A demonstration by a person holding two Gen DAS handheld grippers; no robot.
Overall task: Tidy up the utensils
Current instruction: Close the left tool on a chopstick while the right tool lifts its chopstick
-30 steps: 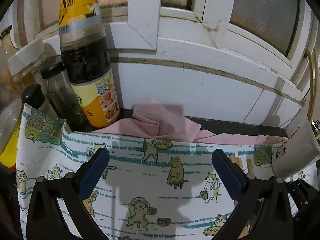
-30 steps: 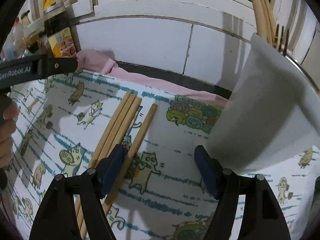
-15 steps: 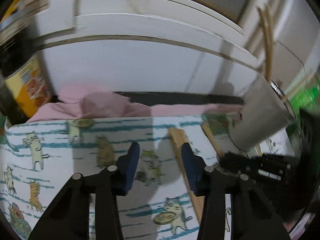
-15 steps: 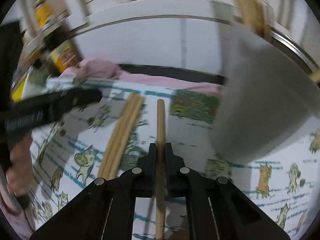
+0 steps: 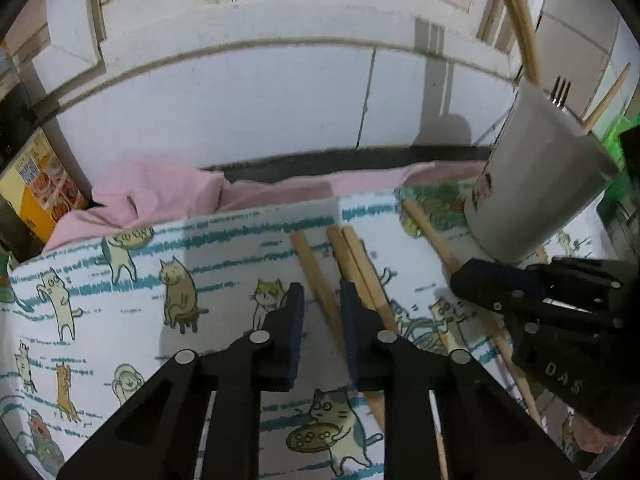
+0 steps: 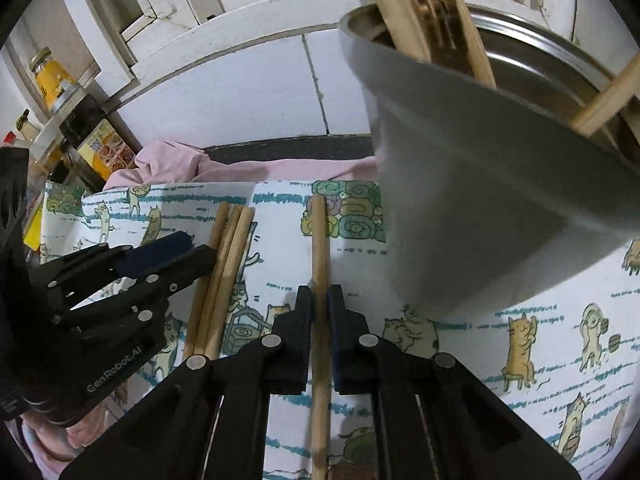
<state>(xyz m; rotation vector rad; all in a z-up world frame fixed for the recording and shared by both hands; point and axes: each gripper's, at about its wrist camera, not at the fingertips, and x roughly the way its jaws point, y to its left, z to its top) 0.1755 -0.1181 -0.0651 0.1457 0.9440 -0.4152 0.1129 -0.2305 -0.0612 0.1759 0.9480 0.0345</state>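
Observation:
Several wooden chopsticks lie on a cat-print cloth (image 5: 120,300). My right gripper (image 6: 319,300) is shut on a single chopstick (image 6: 319,240) beside the white utensil cup (image 6: 480,200). In the left wrist view that gripper (image 5: 460,276) sits at the foot of the cup (image 5: 536,184), still holding its chopstick (image 5: 428,232). My left gripper (image 5: 322,316) straddles one loose chopstick (image 5: 312,272). Its jaws are closing and a gap still shows beside the stick. Two more chopsticks (image 5: 360,264) lie against its right finger. The right wrist view shows the left gripper (image 6: 200,250) at the bundle of three chopsticks (image 6: 228,256).
The cup holds a fork (image 5: 560,88) and long wooden utensils. A pink cloth (image 5: 160,196) is bunched along the white tiled wall. Sauce bottles (image 6: 104,148) stand at the left. A metal pot (image 6: 540,52) sits behind the cup.
My left gripper swung right from the bottles to the chopsticks and its jaws narrowed from wide to a small gap. My right gripper closed on the single chopstick and has kept hold of it.

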